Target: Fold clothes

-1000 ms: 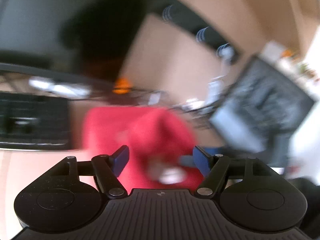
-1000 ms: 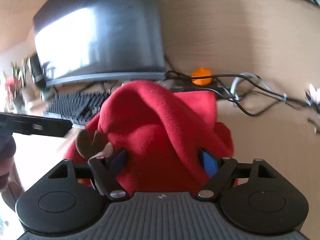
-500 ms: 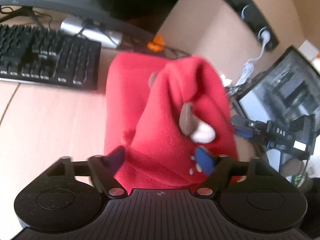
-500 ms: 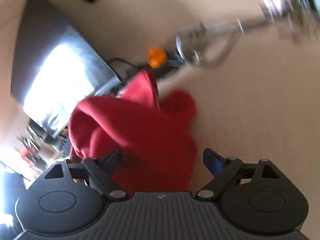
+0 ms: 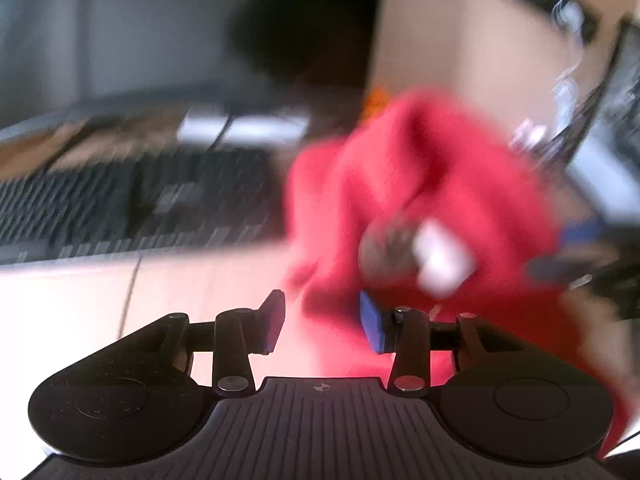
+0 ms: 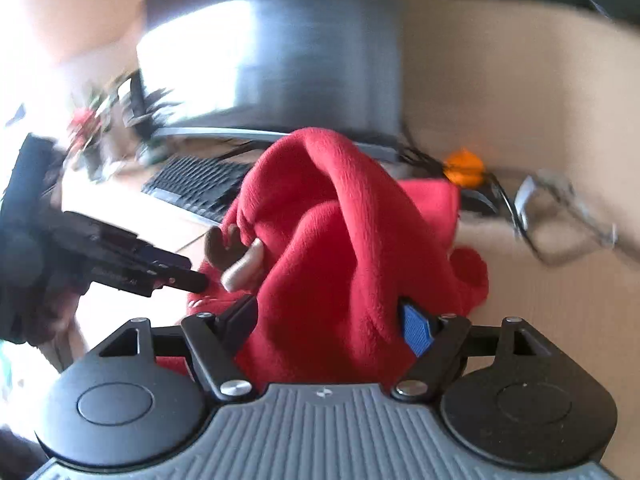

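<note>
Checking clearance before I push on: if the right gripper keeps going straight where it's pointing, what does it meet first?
The red fleece garment. It is bunched between the right gripper fingers and fills the line ahead; the keyboard and monitor lie beyond.

This is looking like a home office or computer desk. A black keyboard [image 6: 196, 188] is lying on a pale wooden desk [image 6: 560, 320], with a monitor [image 6: 280, 56] standing behind it and cables [image 6: 520, 208] trailing along the back. A second screen [image 5: 624, 92] is showing in the left wrist view, blurred. Potted plants [image 6: 96, 116] are sitting by a bright window side.
</note>
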`<state>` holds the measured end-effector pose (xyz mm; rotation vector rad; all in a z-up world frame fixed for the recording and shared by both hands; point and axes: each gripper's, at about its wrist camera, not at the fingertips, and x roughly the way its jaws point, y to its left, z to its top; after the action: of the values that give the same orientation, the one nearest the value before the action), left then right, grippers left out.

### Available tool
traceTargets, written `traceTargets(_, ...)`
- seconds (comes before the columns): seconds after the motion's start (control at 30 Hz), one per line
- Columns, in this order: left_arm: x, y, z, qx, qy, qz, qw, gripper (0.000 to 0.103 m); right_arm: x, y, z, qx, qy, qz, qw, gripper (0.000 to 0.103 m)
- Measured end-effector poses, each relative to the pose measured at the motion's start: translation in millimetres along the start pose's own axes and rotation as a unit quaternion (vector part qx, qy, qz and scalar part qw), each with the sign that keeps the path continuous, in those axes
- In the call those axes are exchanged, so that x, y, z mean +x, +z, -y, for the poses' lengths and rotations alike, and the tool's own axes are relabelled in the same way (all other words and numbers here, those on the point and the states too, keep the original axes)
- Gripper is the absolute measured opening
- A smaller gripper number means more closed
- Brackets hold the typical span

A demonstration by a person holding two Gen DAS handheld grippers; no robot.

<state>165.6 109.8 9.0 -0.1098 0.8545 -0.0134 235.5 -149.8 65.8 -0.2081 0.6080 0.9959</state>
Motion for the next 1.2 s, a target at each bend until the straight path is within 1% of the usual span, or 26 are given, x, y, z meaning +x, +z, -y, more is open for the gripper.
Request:
traceTargets(0.03,-0.3,-6.7,-4.2,-0.008,-0.007,-0.003,0.9999,0.046,-7.1,4.3,3.5,-0.004,0.002,0.007,1.000,0.083)
traceTargets(0.1,-3.4,-15.4,-11.4,-0.023,-0.020,-0.003,0.9995,0.047,-18.1,15.3,18.4,0.006,-0.017,0.026,1.000,0.087)
traceTargets(0.17,-14.5,-13.4,-19.9,-0.047,-0.045,0.015,0.9978,0.047,-15.5,22.2,34.0,0.018,-0.042,0.027,0.999,0.087)
traceTargets(0.2,-21.3,-9.5,-24.1,-0.061,-0.068,0.031,0.9953,0.048,-8.8,22.7,40.1,0.019,-0.058,0.022,0.998,0.087)
traceTargets(0.23,-27.7,-4.9,-27.7,-0.078,-0.093,0.049,0.9913,0.056,-1.6,22.4,45.7,0.020,-0.075,0.016,0.997,0.086)
traceTargets(0.27,-31.5,-2.2,-31.6,-0.089,-0.110,0.060,0.9882,0.061,7.4,21.8,52.6,0.030,-0.093,0.013,0.995,0.085)
traceTargets(0.3,-33.4,2.6,-33.6,-0.094,-0.119,0.073,0.9857,0.064,17.1,21.2,60.1,0.044,-0.111,0.012,0.993,0.081)
traceTargets(0.33,-31.4,7.7,-29.4,-0.091,-0.121,0.081,0.9851,0.064,26.8,19.9,69.2,0.068,-0.117,0.008,0.991,0.080)
traceTargets(0.4,-22.0,15.7,-21.5,-0.078,-0.129,0.083,0.9851,0.064,46.6,15.8,83.9,0.112,-0.111,-0.013,0.987,0.080)
traceTargets(0.43,-15.9,19.6,-15.7,-0.069,-0.134,0.081,0.9852,0.064,56.8,9.1,87.0,0.121,-0.111,-0.032,0.986,0.080)
traceTargets(0.47,-8.0,21.5,-9.9,-0.056,-0.135,0.070,0.9867,0.064,68.0,3.4,87.3,0.122,-0.111,-0.050,0.985,0.080)
traceTargets(0.5,0.1,19.3,-1.9,-0.036,-0.124,0.053,0.9902,0.063,72.6,2.5,86.0,0.118,-0.113,-0.054,0.985,0.083)
traceTargets(0.53,8.2,17.2,6.2,-0.017,-0.112,0.036,0.9929,0.062,73.9,3.1,84.3,0.113,-0.115,-0.054,0.985,0.085)
traceTargets(0.57,16.2,14.0,10.5,-0.002,-0.096,0.021,0.9951,0.062,75.1,3.8,82.7,0.107,-0.117,-0.053,0.986,0.085)
traceTargets(0.6,21.7,10.7,12.8,0.003,-0.085,0.009,0.9963,0.063,72.6,5.5,81.5,0.100,-0.121,-0.052,0.986,0.085)
traceTargets(0.67,23.0,7.0,9.6,-0.007,-0.075,0.001,0.9972,0.066,59.3,7.4,81.1,0.090,-0.126,-0.045,0.987,0.087)
traceTargets(0.73,17.1,8.4,4.1,-0.033,-0.075,0.003,0.9966,0.065,38.1,8.3,78.9,0.086,-0.119,-0.035,0.989,0.088)
traceTargets(0.8,3.7,6.7,3.7,-0.046,-0.080,0.011,0.9957,0.065,18.4,5.6,69.8,0.079,-0.099,-0.026,0.992,0.090)
traceTargets(0.87,-12.3,-1.0,1.4,-0.044,-0.090,0.019,0.9947,0.071,-1.8,1.1,55.1,0.070,-0.075,-0.026,0.994,0.093)
traceTargets(0.9,-18.7,-6.2,3.9,-0.041,-0.096,0.020,0.9943,0.076,-13.0,-3.4,45.2,0.065,-0.061,-0.028,0.996,0.094)
traceTargets(0.93,-22.9,-12.0,6.3,-0.036,-0.099,0.016,0.9943,0.078,-21.4,-8.3,35.7,0.063,-0.048,-0.032,0.996,0.094)
traceTargets(1.03,-23.5,-29.0,17.0,-0.017,-0.100,-0.016,0.9947,0.079,-31.3,-29.2,7.0,0.035,-0.019,-0.061,0.997,0.094)
traceTargets(1.07,-18.2,-34.7,19.7,-0.013,-0.099,-0.030,0.9946,0.079,-31.9,-39.8,-3.0,0.016,-0.020,-0.076,0.997,0.094)
traceTargets(1.13,-7.0,-46.9,28.5,0.008,-0.084,-0.054,0.9950,0.079,-28.6,-64.5,-18.9,-0.036,-0.055,-0.110,0.992,0.094)
traceTargets(1.17,-5.7,-50.4,32.6,0.018,-0.077,-0.050,0.9956,0.079,-27.2,-76.5,-23.9,-0.057,-0.077,-0.119,0.988,0.096)
traceTargets(1.2,-6.0,-51.6,35.6,0.026,-0.072,-0.045,0.9960,0.080,-28.6,-85.5,-25.0,-0.064,-0.094,-0.113,0.987,0.103)
